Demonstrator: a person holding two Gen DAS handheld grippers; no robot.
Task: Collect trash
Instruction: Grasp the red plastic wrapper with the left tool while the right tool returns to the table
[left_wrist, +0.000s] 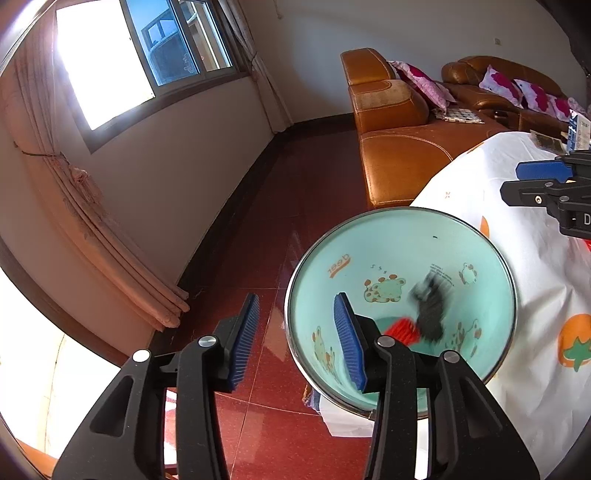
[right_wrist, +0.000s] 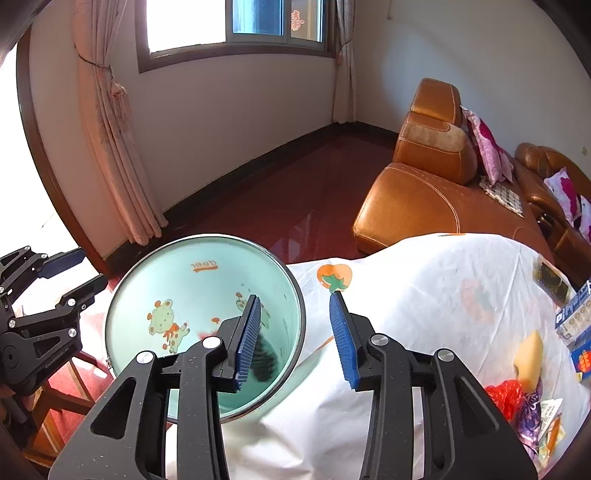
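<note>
Trash bin (right_wrist: 199, 295) beside table, beneath both empty, parted jaws.

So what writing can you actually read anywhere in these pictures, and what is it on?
"deer": orange word inside the mint bin, seen upside down.
Red Chinese character: cutout on the window.
"D": cut-off white letter on the right gripper.
Small white lettering on the left gripper: too blurred to read.
Small dark print inside the bin, and print on the blue boxes: too small to read.
</note>
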